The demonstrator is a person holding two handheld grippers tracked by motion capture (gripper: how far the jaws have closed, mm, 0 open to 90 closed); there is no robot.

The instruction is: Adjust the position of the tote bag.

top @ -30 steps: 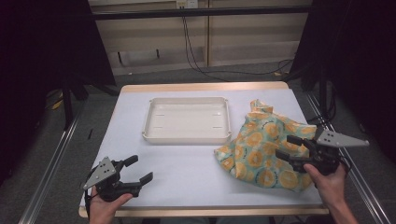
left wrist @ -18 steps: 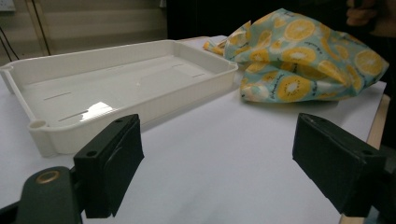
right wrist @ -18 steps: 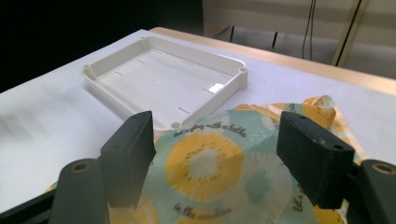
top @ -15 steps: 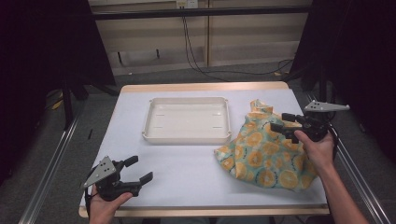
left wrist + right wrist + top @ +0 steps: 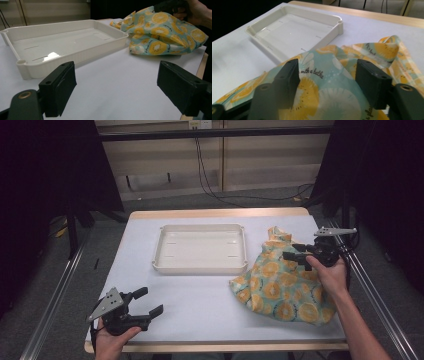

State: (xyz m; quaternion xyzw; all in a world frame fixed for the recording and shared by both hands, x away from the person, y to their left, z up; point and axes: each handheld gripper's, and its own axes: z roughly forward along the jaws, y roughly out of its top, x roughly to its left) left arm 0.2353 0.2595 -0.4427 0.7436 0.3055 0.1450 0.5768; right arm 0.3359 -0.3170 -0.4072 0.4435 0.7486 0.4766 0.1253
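Right claw (image 5: 294, 256) closing, unclenched, over fruit-print cloth (image 5: 280, 287), fold between jaws

You're at a lab recording rig: a white-topped bench (image 5: 200, 305) on metal rails (image 5: 55, 300), dark curtains (image 5: 45, 170) on both sides, cables (image 5: 210, 175) hanging behind.

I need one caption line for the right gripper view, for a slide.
Right gripper straddles a raised fold of the lemon-print cloth, jaws apart; the white tray lies beyond.
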